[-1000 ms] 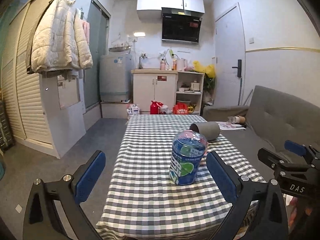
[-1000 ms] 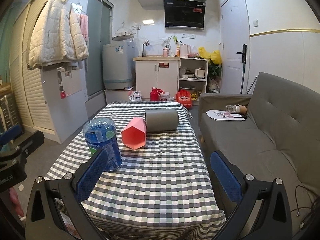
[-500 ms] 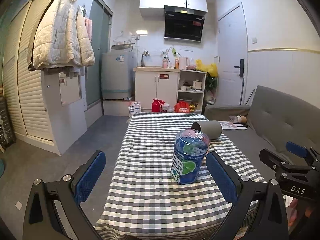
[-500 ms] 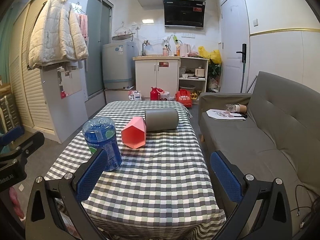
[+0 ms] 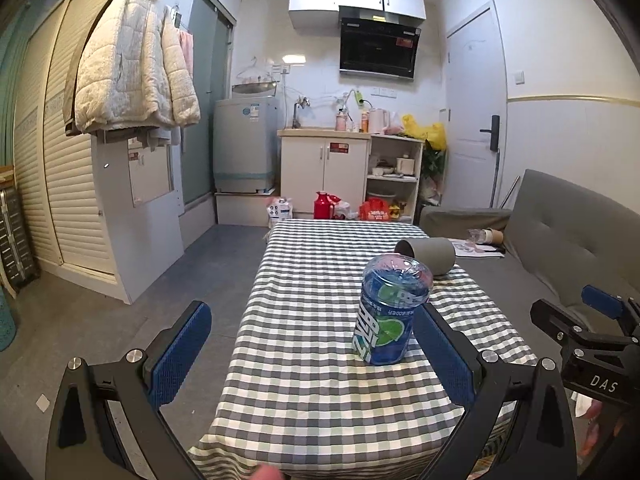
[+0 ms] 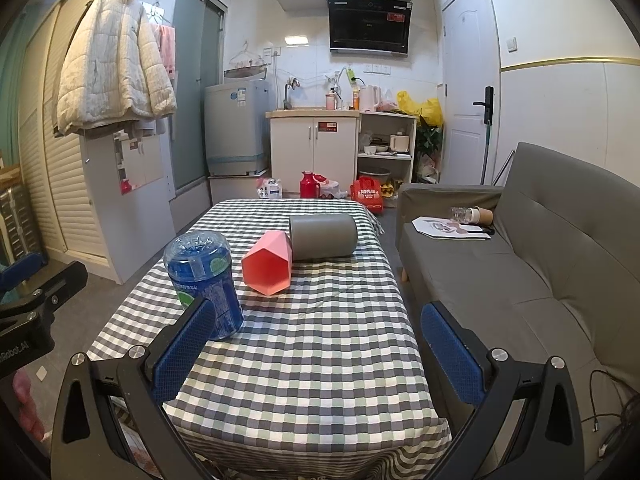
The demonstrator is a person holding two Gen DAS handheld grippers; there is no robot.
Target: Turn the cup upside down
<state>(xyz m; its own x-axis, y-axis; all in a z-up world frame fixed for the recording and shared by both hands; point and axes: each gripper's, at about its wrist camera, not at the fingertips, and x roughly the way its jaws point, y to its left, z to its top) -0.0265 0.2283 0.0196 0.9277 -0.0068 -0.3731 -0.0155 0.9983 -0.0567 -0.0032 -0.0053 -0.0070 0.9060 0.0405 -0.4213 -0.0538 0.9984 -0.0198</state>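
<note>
We see left claw (image 5: pixel 316 356) wide open, empty. Blue cup (image 6: pixel 204 282) stands ahead of right claw's left finger; pink cup (image 6: pixel 267 263), grey cup (image 6: pixel 323 236) on sides beyond. Right claw (image 6: pixel 320 356) wide open, empty, over checkered counter (image 6: pixel 304 360).

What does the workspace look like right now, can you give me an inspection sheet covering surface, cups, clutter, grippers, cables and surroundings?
Surface: table with grey-and-white checked cloth, cloth hanging over the near edge.
Job's things: blue printed plastic cup already standing upside down; pink hexagonal cup and grey cylindrical cup both lying on their sides, touching.
Clutter: nothing seen on the table.
Grippers: left gripper open, empty, short of the blue cup; right gripper open, empty.
Cables: dark cables on the floor by the grey sofa.
Surroundings: white padded jacket hanging left; paper cup on the sofa.
</note>
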